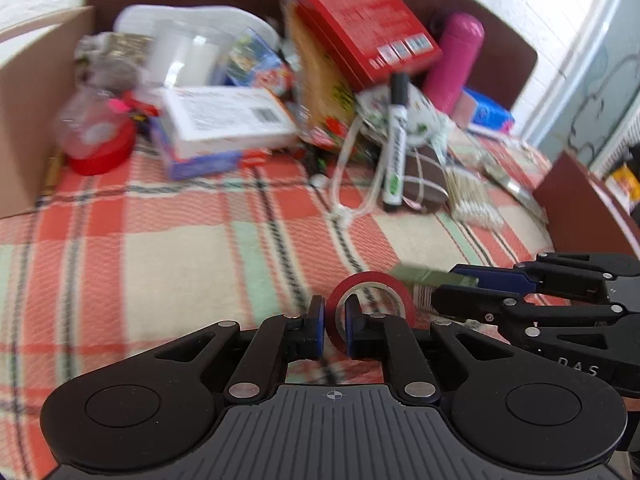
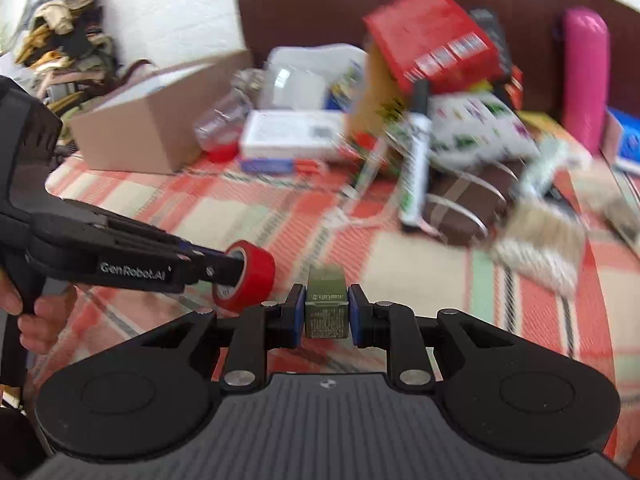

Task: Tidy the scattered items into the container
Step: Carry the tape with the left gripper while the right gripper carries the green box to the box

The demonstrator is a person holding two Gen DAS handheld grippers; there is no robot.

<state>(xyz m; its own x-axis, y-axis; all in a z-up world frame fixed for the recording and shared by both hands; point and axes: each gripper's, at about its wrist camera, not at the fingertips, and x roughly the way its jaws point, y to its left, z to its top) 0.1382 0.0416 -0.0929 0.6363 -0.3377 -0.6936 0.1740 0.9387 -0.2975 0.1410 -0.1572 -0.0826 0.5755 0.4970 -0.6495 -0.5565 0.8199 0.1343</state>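
Red tape roll [image 1: 370,304], low centre of your left wrist view: your left tool [image 1: 334,322] is closed on its wall, one finger outside the ring, one inside. Olive-green small box [image 2: 326,306], low centre of your right wrist view: your right tool [image 2: 326,312] clamps it between both pads. Both loads hang above the plaid blanket [image 1: 160,256]. The cardboard box [image 2: 132,128] sits at upper left, well apart; a marker [image 1: 396,140] lies among the clutter beyond.

Plaid blanket [image 1: 180,264]; cardboard box [image 1: 28,120], marker [image 1: 396,140]
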